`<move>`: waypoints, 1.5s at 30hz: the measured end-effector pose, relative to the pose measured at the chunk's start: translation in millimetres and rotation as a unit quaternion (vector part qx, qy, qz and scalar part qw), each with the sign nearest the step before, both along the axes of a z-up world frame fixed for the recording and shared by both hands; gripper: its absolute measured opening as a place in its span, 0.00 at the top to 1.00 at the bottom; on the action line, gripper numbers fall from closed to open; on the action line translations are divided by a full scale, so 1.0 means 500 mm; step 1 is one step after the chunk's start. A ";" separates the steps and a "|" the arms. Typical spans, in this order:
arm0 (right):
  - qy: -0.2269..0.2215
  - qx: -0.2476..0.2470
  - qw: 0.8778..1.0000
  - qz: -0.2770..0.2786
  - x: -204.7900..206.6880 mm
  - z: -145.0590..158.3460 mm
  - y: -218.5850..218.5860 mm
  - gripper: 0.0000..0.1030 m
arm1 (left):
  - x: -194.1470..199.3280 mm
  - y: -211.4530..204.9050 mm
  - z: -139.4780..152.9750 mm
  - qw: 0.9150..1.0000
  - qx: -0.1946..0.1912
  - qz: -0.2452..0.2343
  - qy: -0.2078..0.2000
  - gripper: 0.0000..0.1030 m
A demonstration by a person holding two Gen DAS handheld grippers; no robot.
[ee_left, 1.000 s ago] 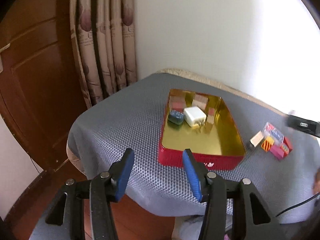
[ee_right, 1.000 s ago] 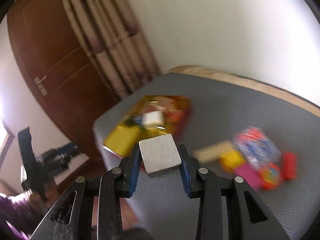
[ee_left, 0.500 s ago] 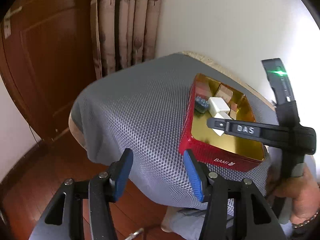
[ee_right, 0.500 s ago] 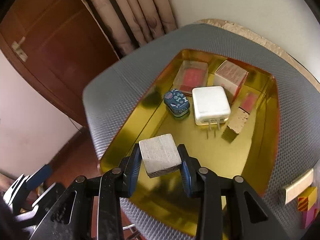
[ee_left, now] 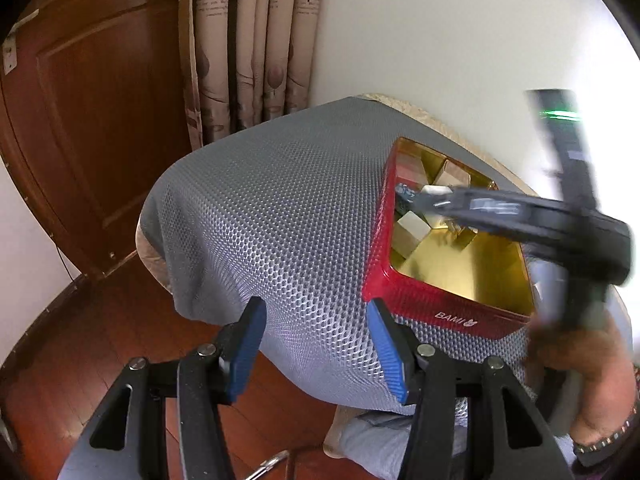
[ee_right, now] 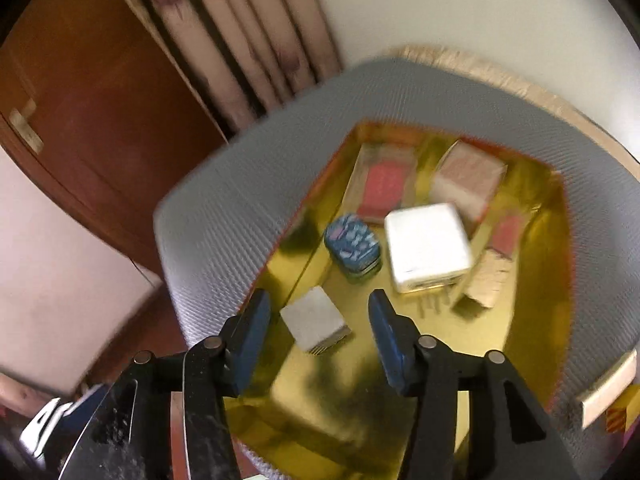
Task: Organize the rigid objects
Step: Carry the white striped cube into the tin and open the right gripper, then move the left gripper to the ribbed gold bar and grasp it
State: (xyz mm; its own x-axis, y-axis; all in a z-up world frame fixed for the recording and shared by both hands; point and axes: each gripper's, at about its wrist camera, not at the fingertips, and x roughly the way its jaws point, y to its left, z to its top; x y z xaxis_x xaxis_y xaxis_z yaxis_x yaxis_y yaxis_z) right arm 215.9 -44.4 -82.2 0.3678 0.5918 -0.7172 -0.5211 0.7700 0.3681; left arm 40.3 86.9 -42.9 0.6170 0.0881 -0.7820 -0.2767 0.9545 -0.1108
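Left gripper (ee_left: 316,344): jaws stand moderately apart with nothing between them, hanging off the near edge of the grey mesh mat (ee_left: 280,216), over bare wooden floor (ee_left: 100,340). The red tin (ee_left: 432,308) sits ahead and to its right, its near corner just beyond the right pad.

Right gripper (ee_right: 316,332): jaws are opening. The white block (ee_right: 316,320) lies between them, clear of both pads and tilted on the tin's gold floor (ee_right: 440,340); it appears released, though motion blur leaves it unclear whether it has settled.

Ahead of this gripper, left to right: blue patterned tin (ee_right: 352,244), white charger (ee_right: 428,246), pale wooden piece (ee_right: 486,284); behind them a pink-faced case (ee_right: 382,186) and a pinkish box (ee_right: 468,178).

Risks, as judged:
- The block could tip or slide as it lands, since it sits tilted.
- A withdrawal that drifts sideways could catch the block on a pad and drag it.
- The left pad stands close to the tin's left wall (ee_right: 304,236); a leftward pull could knock the tin along the mat.

Clearance: open gold floor lies to the right of and below the gripper. The tin's back half is crowded. More items wait outside the tin at far right, including a cream bar (ee_right: 608,392).
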 end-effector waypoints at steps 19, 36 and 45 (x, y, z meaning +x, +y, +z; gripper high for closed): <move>-0.058 -0.213 0.913 -0.343 -0.284 -0.161 -0.791 0.24 | -0.034 -0.293 0.047 0.941 0.072 -0.326 -0.048 0.48; -0.061 -0.073 0.937 -0.337 -0.319 -0.157 -0.876 0.16 | 0.325 -0.561 -0.075 0.834 0.091 -0.531 0.121 0.48; -0.040 -0.062 0.943 -0.325 -0.292 -0.174 -0.857 0.14 | 0.382 -0.606 -0.143 0.807 0.089 -0.558 0.172 0.48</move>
